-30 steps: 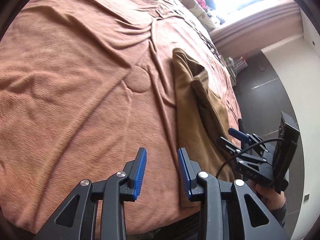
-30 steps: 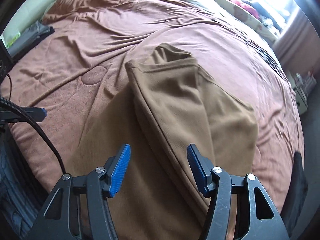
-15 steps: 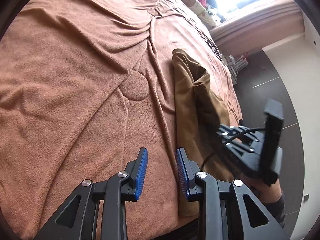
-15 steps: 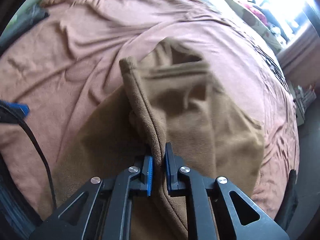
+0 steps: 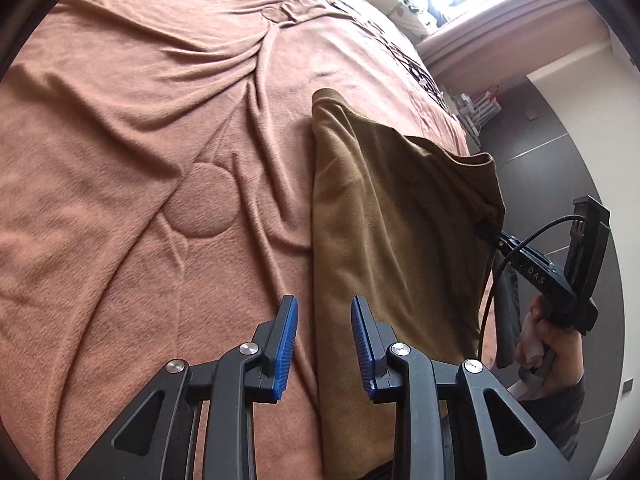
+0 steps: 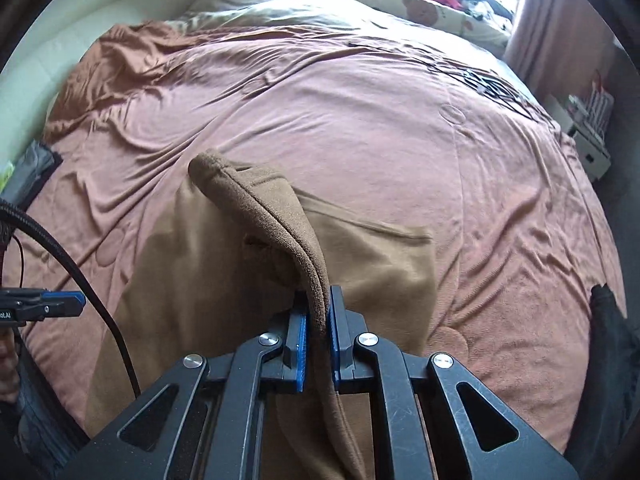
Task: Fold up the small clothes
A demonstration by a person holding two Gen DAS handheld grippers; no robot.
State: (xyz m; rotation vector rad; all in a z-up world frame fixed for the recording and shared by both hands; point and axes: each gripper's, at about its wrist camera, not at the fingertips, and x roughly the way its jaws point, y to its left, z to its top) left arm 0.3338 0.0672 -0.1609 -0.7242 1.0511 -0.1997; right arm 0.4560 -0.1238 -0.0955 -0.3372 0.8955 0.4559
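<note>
**Right gripper lifts cloth edge**

The right gripper [image 6: 318, 334] points steeply down, clamped on a raised fold of the brown cloth [image 6: 256, 264] lying on the bed [image 6: 360, 112]. The left gripper [image 5: 324, 344] hovers over the cloth's near edge, jaws apart and empty. The cloth's near end is cut off. A cable [image 6: 80, 276] crosses at left; pillows [image 6: 420, 4] lie beyond.

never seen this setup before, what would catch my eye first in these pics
The right hand-held gripper stands out first, clamped on a thick edge of the brown garment and lifting it off the rust-coloured bedspread. Next, the left hand-held gripper hovers empty, jaws apart, at the garment's left edge near the foot of the bed.
</note>
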